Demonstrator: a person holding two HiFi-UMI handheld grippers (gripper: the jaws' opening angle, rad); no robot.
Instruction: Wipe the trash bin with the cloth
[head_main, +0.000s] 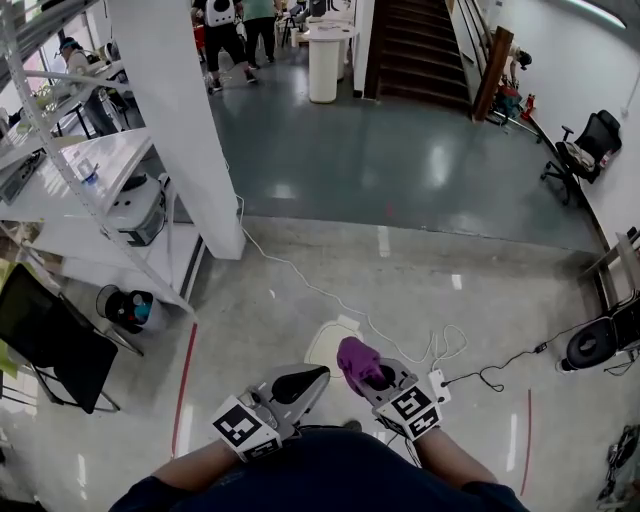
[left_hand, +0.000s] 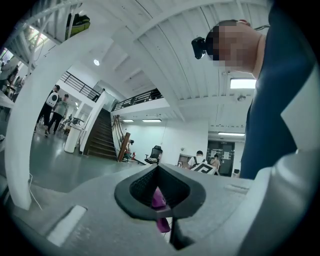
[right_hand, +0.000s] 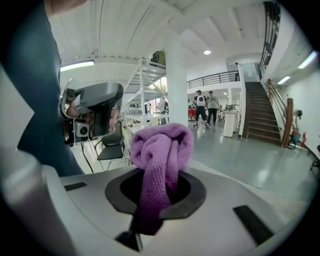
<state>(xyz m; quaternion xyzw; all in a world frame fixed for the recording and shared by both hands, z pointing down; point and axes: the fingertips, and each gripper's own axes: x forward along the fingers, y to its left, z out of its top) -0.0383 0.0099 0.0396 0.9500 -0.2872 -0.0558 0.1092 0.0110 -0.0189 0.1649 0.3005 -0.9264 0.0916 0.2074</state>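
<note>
Only one purple cloth (head_main: 356, 361) showed, bunched and clamped in the right gripper (head_main: 378, 380). Just beside it, the left gripper (head_main: 305, 380) had its jaws together on nothing. One round, dark-lined trash bin (head_main: 127, 306) stood well apart at the left, between one black chair (head_main: 45, 335) and one white pillar (head_main: 175, 120); one white cable (head_main: 300, 278) trailed across the floor between

A white square pillar (head_main: 180, 120) stands where glossy grey-green floor (head_main: 400, 150) meets pale speckled concrete (head_main: 480, 320). A dark wooden staircase (head_main: 415, 50) rises at the far end. A black office chair (head_main: 585, 145) sits by the right wall, with white metal shelving (head_main: 70, 170) at the left.
</note>
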